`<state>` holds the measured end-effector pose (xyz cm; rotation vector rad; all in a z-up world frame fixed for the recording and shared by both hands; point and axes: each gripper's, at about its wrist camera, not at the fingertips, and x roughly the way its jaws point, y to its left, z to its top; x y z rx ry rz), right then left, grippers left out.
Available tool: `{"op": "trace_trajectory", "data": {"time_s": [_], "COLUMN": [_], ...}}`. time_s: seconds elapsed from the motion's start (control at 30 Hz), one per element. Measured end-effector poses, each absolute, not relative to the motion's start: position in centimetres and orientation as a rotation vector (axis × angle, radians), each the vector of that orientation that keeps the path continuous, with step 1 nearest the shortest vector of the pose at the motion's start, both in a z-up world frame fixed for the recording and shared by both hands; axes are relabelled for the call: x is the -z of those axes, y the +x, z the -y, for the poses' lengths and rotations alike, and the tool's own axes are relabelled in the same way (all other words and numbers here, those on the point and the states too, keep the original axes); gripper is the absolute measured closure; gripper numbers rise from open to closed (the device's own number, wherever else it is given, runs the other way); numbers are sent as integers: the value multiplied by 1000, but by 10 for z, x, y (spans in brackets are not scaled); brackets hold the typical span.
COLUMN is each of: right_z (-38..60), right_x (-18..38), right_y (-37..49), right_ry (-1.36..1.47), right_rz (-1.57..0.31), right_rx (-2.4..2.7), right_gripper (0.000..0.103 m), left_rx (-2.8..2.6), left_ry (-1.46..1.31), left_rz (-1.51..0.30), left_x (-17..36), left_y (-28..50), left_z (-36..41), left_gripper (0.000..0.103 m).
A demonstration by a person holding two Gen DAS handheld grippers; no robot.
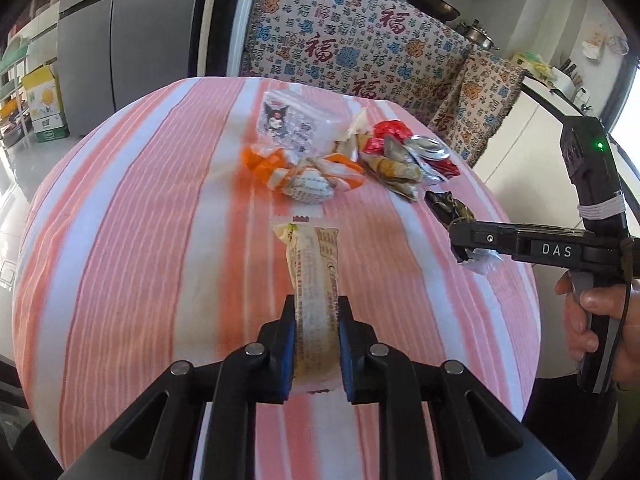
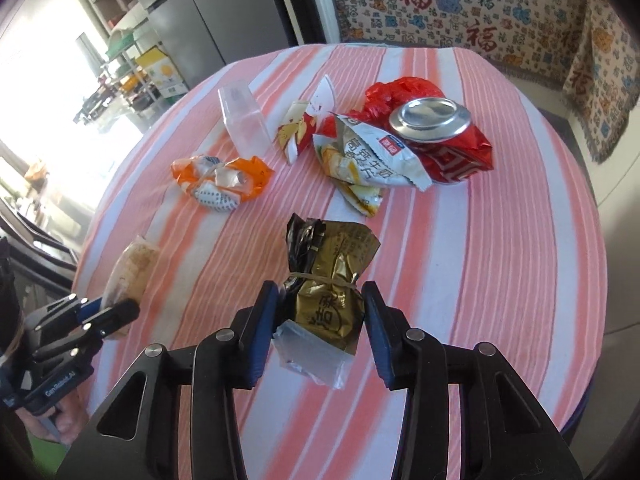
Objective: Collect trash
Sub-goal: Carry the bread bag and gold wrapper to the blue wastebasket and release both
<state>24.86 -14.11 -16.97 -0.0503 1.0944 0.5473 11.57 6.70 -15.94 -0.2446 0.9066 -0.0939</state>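
My left gripper [image 1: 316, 320] is shut on a long beige snack wrapper [image 1: 314, 276] over the pink-striped table [image 1: 140, 240]; it also shows in the right wrist view [image 2: 130, 276]. My right gripper [image 2: 320, 308] has its jaws around a gold-and-black tied wrapper [image 2: 328, 280], pads close to its sides, contact unclear. Further back lie an orange wrapper [image 2: 222, 180], a white-yellow snack bag [image 2: 360, 156], a crushed red can [image 2: 440, 136], a red plastic bag [image 2: 400, 88] and a clear plastic cup [image 2: 244, 120].
A sofa with a patterned cover [image 1: 360, 48] stands behind the table. A grey fridge [image 1: 120, 32] is at the back left. A clear Kuromi box [image 1: 292, 120] lies on the table's far side.
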Motion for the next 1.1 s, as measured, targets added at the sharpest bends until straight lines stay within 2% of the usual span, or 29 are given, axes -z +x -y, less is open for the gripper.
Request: {"op": "trace_trajectory", "data": {"time_s": [0.47, 0.87, 1.1], "right_z": [335, 476, 519], "right_x": [129, 157, 188], "right_y": [220, 227, 228], "right_ry": [29, 125, 161], "right_rz": [-993, -1012, -989], "right_rx": [-297, -64, 16], "right_gripper": [59, 59, 59], "left_rx": [375, 590, 618], "left_ry": [-154, -65, -73], "left_rz": [-913, -936, -996], "left_x": [135, 136, 163], "left_y": [148, 188, 222], "left_z": [93, 261, 305], "left_gripper": [85, 85, 85]}}
